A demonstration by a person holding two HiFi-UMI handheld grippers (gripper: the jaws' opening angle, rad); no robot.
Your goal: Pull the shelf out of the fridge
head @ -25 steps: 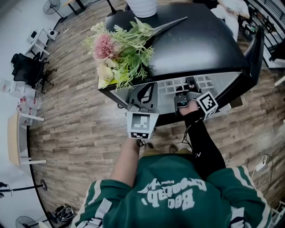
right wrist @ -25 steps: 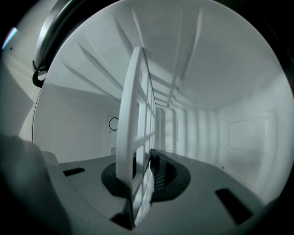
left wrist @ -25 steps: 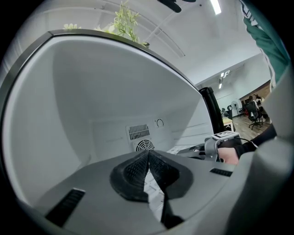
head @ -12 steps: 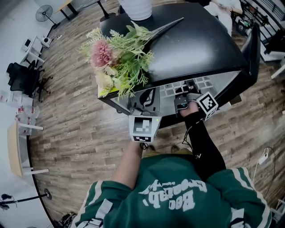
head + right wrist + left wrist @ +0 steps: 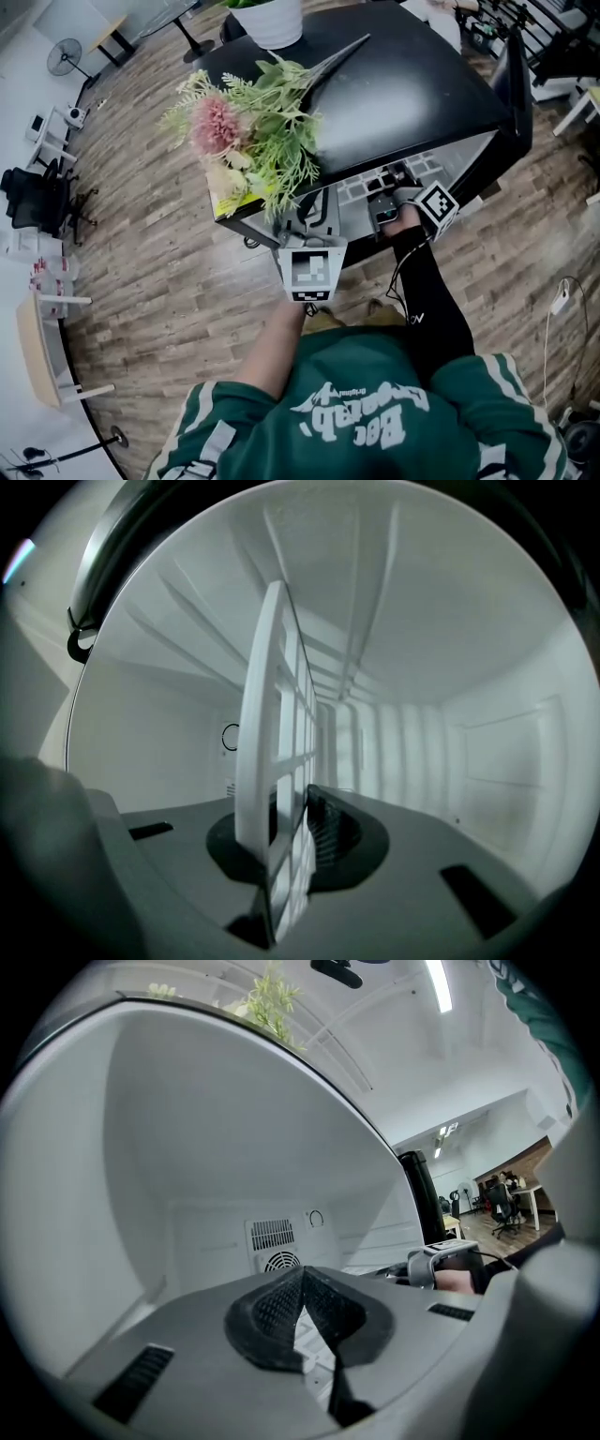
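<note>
Head view: black mini fridge (image 5: pixel 412 94) upper centre, door swung open at right; bunch of pink and green flowers (image 5: pixel 248 122) lying on its top.
Shelf: white plastic grid shelf (image 5: pixel 361 187) inside the fridge opening, centre of frame.
Right gripper (image 5: pixel 291 827): jaws clamped on the shelf's front edge, seen edge-on at centre.
Left gripper (image 5: pixel 302 1283): jaws closed tip to tip, nothing between; at the opening's left side.

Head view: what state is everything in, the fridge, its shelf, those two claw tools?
Black mini fridge: door open.
White grid shelf: clamped at its front edge.
Right gripper: shut on the shelf.
Left gripper: jaws together; grip on anything unclear.
Pink-and-green flower bunch: lying on the fridge top.
</note>
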